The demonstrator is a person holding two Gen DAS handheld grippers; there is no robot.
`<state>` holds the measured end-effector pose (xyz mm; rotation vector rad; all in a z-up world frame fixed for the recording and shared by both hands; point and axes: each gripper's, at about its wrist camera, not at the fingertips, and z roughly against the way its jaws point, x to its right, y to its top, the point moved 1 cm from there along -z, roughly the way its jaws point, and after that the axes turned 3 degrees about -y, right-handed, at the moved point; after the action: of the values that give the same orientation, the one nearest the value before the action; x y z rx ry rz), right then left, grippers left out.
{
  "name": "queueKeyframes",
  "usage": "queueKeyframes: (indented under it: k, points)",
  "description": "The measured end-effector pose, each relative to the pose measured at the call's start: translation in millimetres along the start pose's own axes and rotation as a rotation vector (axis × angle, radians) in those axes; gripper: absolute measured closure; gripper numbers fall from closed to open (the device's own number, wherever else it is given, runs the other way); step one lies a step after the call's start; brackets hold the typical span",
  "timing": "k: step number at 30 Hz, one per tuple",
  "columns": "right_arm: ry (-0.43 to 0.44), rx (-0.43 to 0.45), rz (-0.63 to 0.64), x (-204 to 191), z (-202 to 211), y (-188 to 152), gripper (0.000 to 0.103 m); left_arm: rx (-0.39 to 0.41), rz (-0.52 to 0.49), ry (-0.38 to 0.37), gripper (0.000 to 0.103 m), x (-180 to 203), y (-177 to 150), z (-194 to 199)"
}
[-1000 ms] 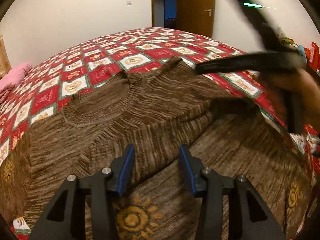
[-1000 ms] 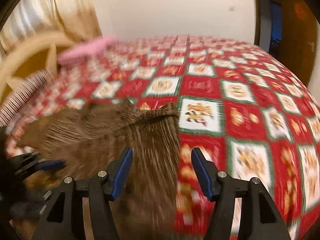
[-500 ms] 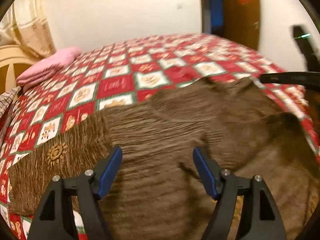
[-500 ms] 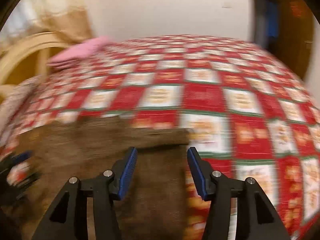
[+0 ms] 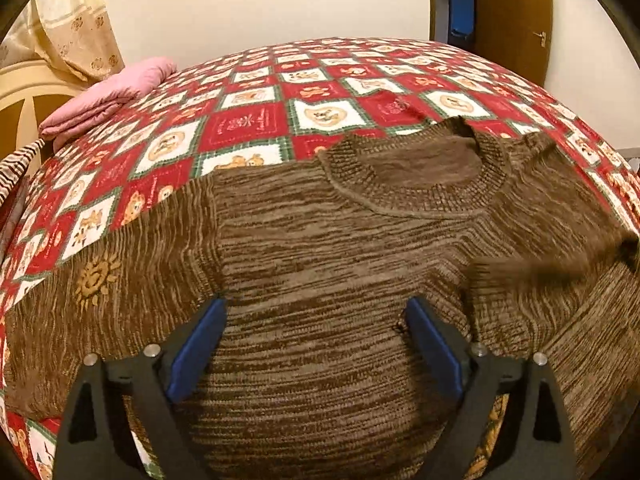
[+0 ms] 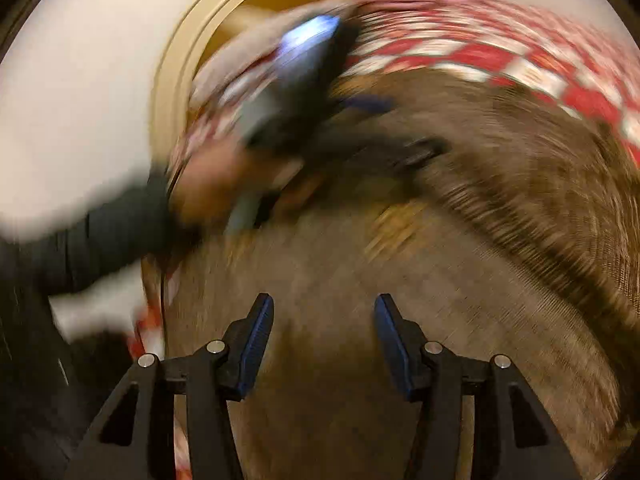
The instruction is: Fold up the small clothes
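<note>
A brown knit sweater (image 5: pixel 340 248) lies spread on the bed (image 5: pixel 248 120), straight ahead of and beneath the left gripper (image 5: pixel 316 340), whose jaws stand wide apart over the chest of the garment and hold nothing. The round neckline (image 5: pixel 420 176) sits ahead and slightly right of that gripper. The left sleeve (image 5: pixel 100 280) runs out flat to its left, while the right sleeve (image 5: pixel 560 240) appears turned in across the body, which looks like the only fold made so far. The right gripper (image 6: pixel 324 340) hangs above the knit with its jaws parted and empty; its view is heavily blurred, so details there cannot be made out. Judging from this, the left sleeve and the body folds are not yet done. A folded pink blanket (image 5: pixel 108 96) rests far ahead to the left.
</note>
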<state>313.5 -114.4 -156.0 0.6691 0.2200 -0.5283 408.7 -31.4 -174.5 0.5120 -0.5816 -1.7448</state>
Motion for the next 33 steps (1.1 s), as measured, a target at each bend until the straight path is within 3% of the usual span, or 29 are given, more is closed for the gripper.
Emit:
queueKeyframes:
  k: [2,4,7,10,13,16,17,18,24,28,29,30,32,33]
  points:
    - [-0.04,-0.02,0.017,-14.2,2.3,-9.5,0.049,0.001,0.005,-0.003,0.008,0.3,0.5,-1.2]
    - [-0.137,0.053,-0.01,-8.4,11.8,-0.9,0.049,0.002,0.016,-0.01,0.007,-1.8,0.4,-1.8]
    - [-0.314,0.202,-0.169,35.3,25.6,35.8,0.049,0.009,0.015,-0.003,0.007,-1.3,-0.2,-1.3]
    - [-0.431,0.215,-0.226,69.7,18.5,60.3,0.049,0.007,0.019,-0.004,0.005,-2.2,-0.6,-1.8]
    - [-0.408,0.149,-0.182,79.9,-7.3,75.2,0.05,0.006,0.025,-0.007,0.004,-3.4,-0.8,-2.6]
    - [-0.454,0.053,-0.131,77.2,-25.8,71.2,0.079,0.007,0.033,-0.015,0.004,-5.0,-1.1,-3.3]
    - [-0.46,0.039,-0.132,76.7,-27.7,67.2,0.097,0.007,0.036,-0.017,0.004,-5.4,-1.3,-3.4]
    - [-0.461,0.042,-0.13,75.6,-27.5,62.1,0.103,0.006,0.038,-0.019,0.003,-5.8,-1.3,-3.8]
    - [-0.443,0.106,-0.011,18.8,-4.0,30.9,0.103,0.004,0.048,-0.019,0.001,-7.7,-1.9,-5.5]
    - [-0.508,0.116,0.01,12.6,0.2,32.3,0.103,0.006,0.04,-0.007,0.001,-7.4,-1.6,-5.7]
    - [-0.509,0.126,-0.008,18.8,3.7,37.2,0.099,0.008,0.04,-0.007,0.001,-7.6,-2.3,-5.3]
    - [-0.52,0.134,-0.037,28.6,6.5,44.1,0.074,0.009,0.04,-0.006,0.001,-7.7,-2.5,-5.2]
    - [-0.562,0.152,-0.054,42.0,8.3,53.5,0.036,0.009,0.041,-0.005,0.0,-8.0,-2.4,-5.6]
    - [-0.586,0.167,-0.055,49.5,8.2,58.5,0.036,0.009,0.041,-0.006,0.0,-7.9,-2.8,-5.3]
